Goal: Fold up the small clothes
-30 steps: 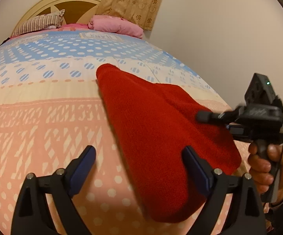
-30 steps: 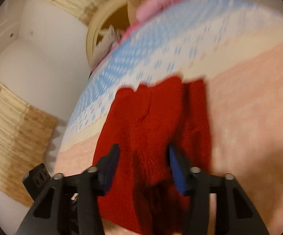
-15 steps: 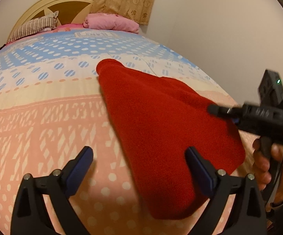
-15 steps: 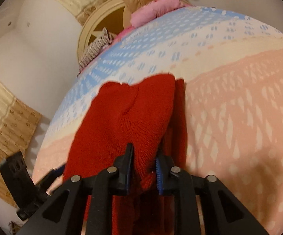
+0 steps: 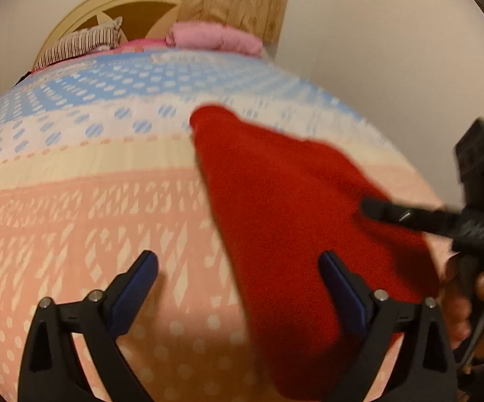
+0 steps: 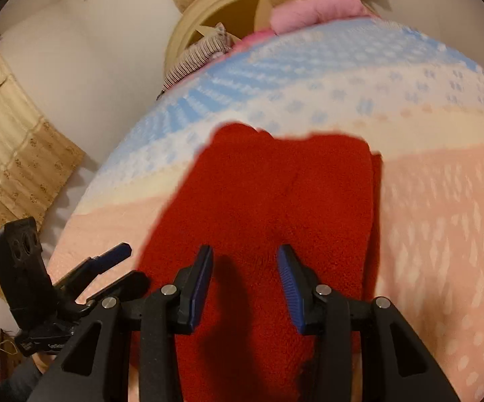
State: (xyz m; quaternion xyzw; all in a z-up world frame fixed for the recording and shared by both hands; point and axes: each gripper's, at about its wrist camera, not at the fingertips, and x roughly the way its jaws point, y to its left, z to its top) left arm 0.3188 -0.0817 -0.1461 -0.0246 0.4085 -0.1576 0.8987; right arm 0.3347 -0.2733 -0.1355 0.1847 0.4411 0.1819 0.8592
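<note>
A red knit garment (image 5: 292, 217) lies folded lengthwise on the bed, its narrow end pointing toward the headboard. My left gripper (image 5: 237, 261) hovers over the garment's left edge. Its jaws are wide and still opening, with only bedspread and the cloth's edge below them. My right gripper (image 6: 244, 251) sits low over the near part of the red garment (image 6: 275, 194). Its jaws are opening, and the cloth lies flat under the gap with no pad pressing on it. From the left wrist, the right gripper's fingers (image 5: 386, 212) reach in over the garment's right side.
The bedspread (image 5: 74, 217) is peach, cream and blue with dots. A striped pillow (image 5: 81, 45) and a pink pillow (image 5: 215, 37) lie by the cream headboard (image 5: 135, 3). A bare wall (image 5: 392, 50) runs along the right, and curtains (image 6: 17, 140) hang on the far side.
Half a second ago my right jaws pinched a ridge of the red cloth; now they stand apart and the cloth lies flat. My left jaws have spread a little wider.
</note>
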